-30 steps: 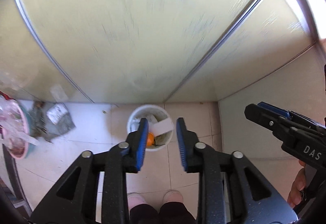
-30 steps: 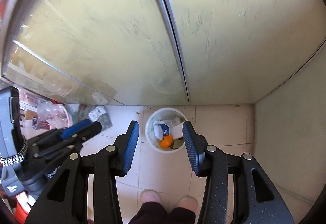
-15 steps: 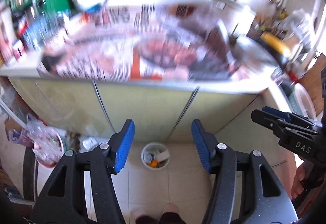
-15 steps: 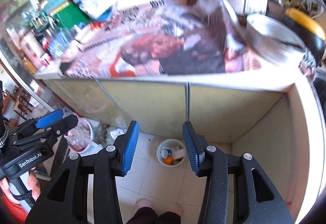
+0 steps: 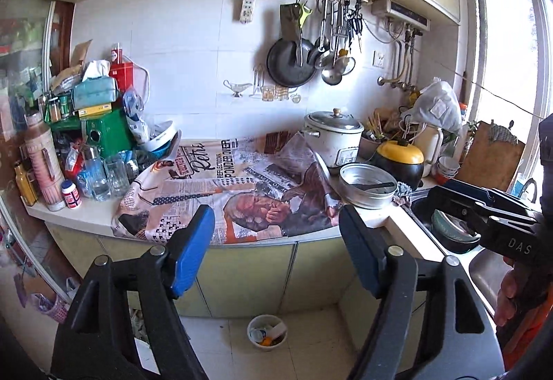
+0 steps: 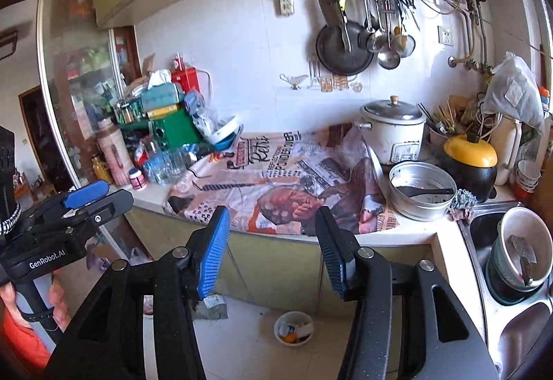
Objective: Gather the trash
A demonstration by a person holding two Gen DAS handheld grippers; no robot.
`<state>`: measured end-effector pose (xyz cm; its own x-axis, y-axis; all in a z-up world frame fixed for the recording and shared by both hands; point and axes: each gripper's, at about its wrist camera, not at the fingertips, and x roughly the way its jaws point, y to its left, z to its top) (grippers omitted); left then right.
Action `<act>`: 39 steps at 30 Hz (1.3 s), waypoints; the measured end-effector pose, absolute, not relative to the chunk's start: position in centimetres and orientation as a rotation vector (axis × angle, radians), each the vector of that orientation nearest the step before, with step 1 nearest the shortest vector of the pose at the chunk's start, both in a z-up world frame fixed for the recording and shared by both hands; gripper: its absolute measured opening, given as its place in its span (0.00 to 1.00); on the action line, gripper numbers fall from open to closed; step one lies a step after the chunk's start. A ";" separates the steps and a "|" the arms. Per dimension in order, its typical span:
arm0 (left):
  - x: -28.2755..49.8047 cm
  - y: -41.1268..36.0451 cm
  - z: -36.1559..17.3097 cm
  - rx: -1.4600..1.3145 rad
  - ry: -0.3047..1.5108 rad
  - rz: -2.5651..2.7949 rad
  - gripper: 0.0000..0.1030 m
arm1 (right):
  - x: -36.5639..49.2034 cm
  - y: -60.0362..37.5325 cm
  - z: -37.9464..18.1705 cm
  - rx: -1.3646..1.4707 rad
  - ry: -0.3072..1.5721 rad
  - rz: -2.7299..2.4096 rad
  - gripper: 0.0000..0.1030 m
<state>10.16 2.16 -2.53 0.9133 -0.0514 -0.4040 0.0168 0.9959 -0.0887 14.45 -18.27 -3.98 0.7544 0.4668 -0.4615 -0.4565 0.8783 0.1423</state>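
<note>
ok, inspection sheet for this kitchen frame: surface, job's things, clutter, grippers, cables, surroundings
Surface: countertop largely covered by a newspaper-print cloth.
Job's things: white trash bin on the floor tiles below the cabinets, holding scraps including something orange.
Clutter: rice cooker, metal pot, yellow-lidded black pot, jars and boxes piled at the counter's left end; bowls in the sink.
Grippers: left gripper open, nothing between its fingers, jaws have just been opening; right gripper likewise.
Cables: power strip on the wall with cord running right.
Surroundings: pans and ladles hanging from a rail; window at right.
</note>
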 end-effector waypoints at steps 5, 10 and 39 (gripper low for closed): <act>6.2 2.3 -1.4 -0.074 0.387 -0.040 0.91 | 10.9 -18.0 -2.5 0.030 0.446 0.505 0.70; 4.0 2.5 -1.2 -0.095 0.387 -0.050 0.95 | 8.4 -17.4 -2.2 0.026 0.426 0.487 0.93; 2.5 2.2 -1.8 -0.105 0.392 -0.056 0.99 | 6.5 -17.9 -2.4 0.011 0.445 0.473 0.96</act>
<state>2.49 2.19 -1.83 0.9227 -0.0745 -0.3783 0.0339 0.9930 -0.1127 6.54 -17.92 -2.39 0.7965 0.4429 -0.4117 -0.4383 0.8919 0.1116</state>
